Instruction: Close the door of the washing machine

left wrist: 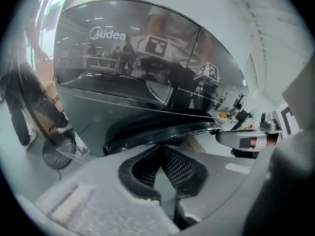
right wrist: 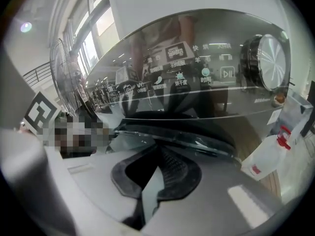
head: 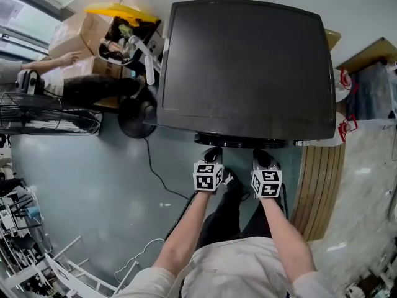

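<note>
A dark Midea washing machine [head: 245, 67] fills the middle of the head view, seen from above. Its round door [head: 240, 141] bulges from the front edge just ahead of both grippers; whether it is latched I cannot tell. My left gripper [head: 213, 156] and right gripper [head: 262, 158] sit side by side right at the door's rim, both shut with nothing between their fingers. The left gripper [left wrist: 160, 150] points at the door's dark rim [left wrist: 162, 131] below the glossy panel. The right gripper [right wrist: 158, 150] points at the door's glass edge [right wrist: 187, 137] under the control dial [right wrist: 269, 63].
A floor fan [head: 138, 115] and its cable [head: 158, 172] lie left of the machine. Cardboard boxes [head: 80, 33] and a person [head: 37, 73] are at far left. Wooden slats [head: 319, 179] stand to the right. A white spray bottle [right wrist: 268, 156] is near the machine's right side.
</note>
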